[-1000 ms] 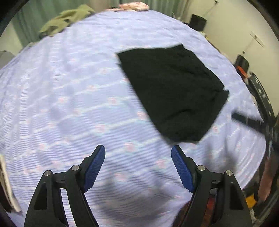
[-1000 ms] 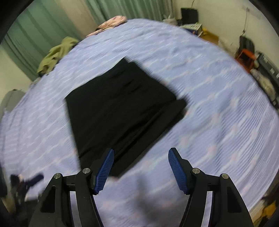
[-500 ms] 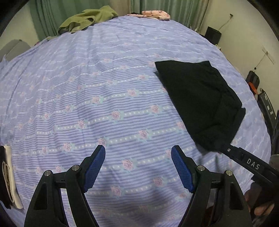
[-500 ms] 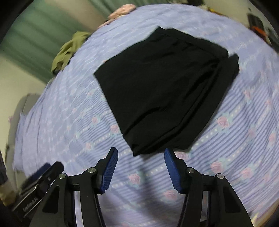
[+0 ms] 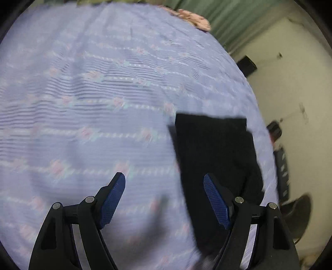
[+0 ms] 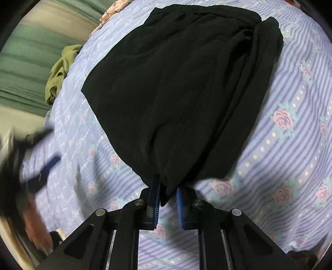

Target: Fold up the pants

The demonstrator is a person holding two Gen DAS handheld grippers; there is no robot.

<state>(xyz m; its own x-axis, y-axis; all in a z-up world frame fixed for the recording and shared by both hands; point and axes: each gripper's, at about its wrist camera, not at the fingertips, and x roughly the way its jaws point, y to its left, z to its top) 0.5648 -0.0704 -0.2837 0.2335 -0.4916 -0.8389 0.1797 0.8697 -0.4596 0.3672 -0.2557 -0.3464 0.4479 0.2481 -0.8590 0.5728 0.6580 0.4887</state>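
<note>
The black pants [image 6: 182, 83] lie folded on the purple flowered bedsheet [image 6: 290, 145]. My right gripper [image 6: 168, 195] is shut on the near corner of the pants, with cloth pinched between its blue pads. In the left wrist view the pants [image 5: 215, 149] lie to the right, with their near edge by my right finger. My left gripper [image 5: 165, 199] is open and empty above the sheet [image 5: 83, 103]. It shows blurred at the left in the right wrist view [image 6: 47, 166].
An olive-green garment [image 6: 60, 70] and a pink patterned cloth [image 6: 112, 10] lie at the far side of the bed by green curtains. The bed's right edge, a cream wall and dark furniture [image 5: 280, 157] show in the left wrist view.
My right gripper moved down to the pants' near corner and shut on it. My left gripper swung toward the pants and stayed open.
</note>
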